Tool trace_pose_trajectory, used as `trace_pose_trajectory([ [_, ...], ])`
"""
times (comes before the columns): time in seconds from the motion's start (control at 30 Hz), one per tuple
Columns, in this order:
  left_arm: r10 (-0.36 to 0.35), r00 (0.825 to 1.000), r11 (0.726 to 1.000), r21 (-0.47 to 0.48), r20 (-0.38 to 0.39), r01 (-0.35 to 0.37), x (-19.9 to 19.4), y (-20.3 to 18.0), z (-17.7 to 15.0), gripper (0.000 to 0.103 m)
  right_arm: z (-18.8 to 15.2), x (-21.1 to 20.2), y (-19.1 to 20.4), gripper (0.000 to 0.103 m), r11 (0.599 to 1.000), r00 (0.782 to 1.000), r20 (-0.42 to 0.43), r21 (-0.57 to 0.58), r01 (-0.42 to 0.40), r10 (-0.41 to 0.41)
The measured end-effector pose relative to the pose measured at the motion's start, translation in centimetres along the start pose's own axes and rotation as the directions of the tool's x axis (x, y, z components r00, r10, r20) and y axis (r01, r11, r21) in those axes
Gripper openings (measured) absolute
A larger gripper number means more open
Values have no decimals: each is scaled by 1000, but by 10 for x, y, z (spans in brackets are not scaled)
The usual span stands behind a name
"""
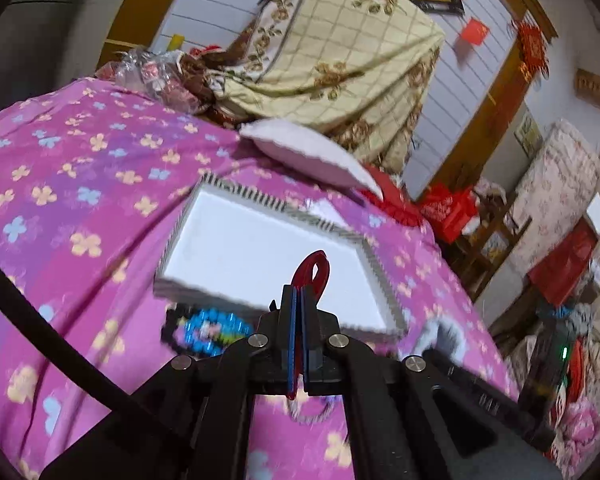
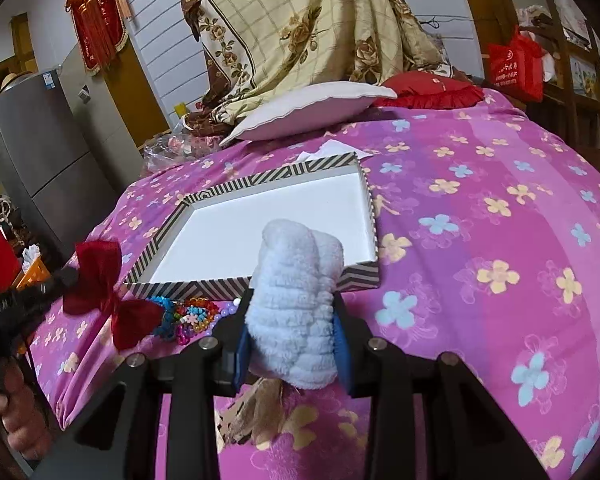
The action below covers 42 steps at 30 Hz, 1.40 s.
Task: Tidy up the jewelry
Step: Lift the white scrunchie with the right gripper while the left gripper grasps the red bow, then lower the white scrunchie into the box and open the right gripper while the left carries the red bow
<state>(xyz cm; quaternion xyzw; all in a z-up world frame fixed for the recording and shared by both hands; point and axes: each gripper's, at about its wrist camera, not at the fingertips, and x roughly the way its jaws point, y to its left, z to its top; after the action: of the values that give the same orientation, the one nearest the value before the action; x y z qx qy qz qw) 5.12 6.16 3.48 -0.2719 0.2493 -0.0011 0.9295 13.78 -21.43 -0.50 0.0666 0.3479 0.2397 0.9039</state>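
Observation:
A shallow striped box [image 2: 256, 280] with a white inside lies on the pink flowered bedspread; it also shows in the left wrist view [image 1: 180, 284]. My left gripper [image 1: 298, 292] is shut on a red bow [image 1: 314, 270], held just in front of the box; the bow [image 2: 108, 300] also shows at the left of the right wrist view. My right gripper [image 2: 292, 320] is shut on a fluffy light-blue scrunchie [image 2: 294, 308], near the box's front edge. Colourful bead bracelets [image 2: 188, 316] lie on the spread before the box, seen blurred in the left wrist view [image 1: 204, 332].
A white pillow [image 2: 304, 112] and a red cushion [image 2: 432, 88] lie behind the box, with a draped beige floral cloth [image 2: 308, 32] beyond. A grey fridge [image 2: 40, 152] stands left of the bed. A brown fringed item [image 2: 260, 408] lies under my right gripper.

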Motion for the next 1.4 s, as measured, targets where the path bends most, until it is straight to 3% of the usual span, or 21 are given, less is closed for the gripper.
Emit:
trace_pose_trajectory([
  [0.2,-26,998,998,-54,55,29,30,-7,23,0,7,10,3,36,1000,1000,7,-15,-10,10],
  [0.37,-37,996,991,-124,85,47,55,11,28,0,16,26,7,36,1000,1000,-1,-30,-8,8],
  [0.57,1,991,987,-161,130,20,70,34,43,0,44,51,17,36,998,999,38,-63,12,-9],
  [0.7,42,996,981,-193,73,-28,88,52,45,0,61,81,6,36,997,997,6,-25,76,-76],
  [0.9,108,994,964,-244,-11,-107,104,72,34,0,64,124,-19,36,993,986,-129,27,112,-107],
  [0.97,148,988,959,-239,-50,-155,109,75,30,0,60,133,-25,36,992,979,-174,43,116,-107],
  [1.17,261,958,926,-250,-121,-284,114,89,21,0,52,136,-21,38,991,979,-156,-36,129,-133],
  [1.27,294,947,918,-237,-130,-317,114,91,19,0,50,134,-18,45,992,982,-152,-63,108,-116],
  [1.33,283,950,924,-228,-131,-307,114,89,18,0,50,134,-15,53,993,982,-157,-76,91,-102],
  [1.4,278,953,932,-209,-121,-298,113,84,20,7,50,133,-14,62,996,985,-160,-72,59,-70],
])
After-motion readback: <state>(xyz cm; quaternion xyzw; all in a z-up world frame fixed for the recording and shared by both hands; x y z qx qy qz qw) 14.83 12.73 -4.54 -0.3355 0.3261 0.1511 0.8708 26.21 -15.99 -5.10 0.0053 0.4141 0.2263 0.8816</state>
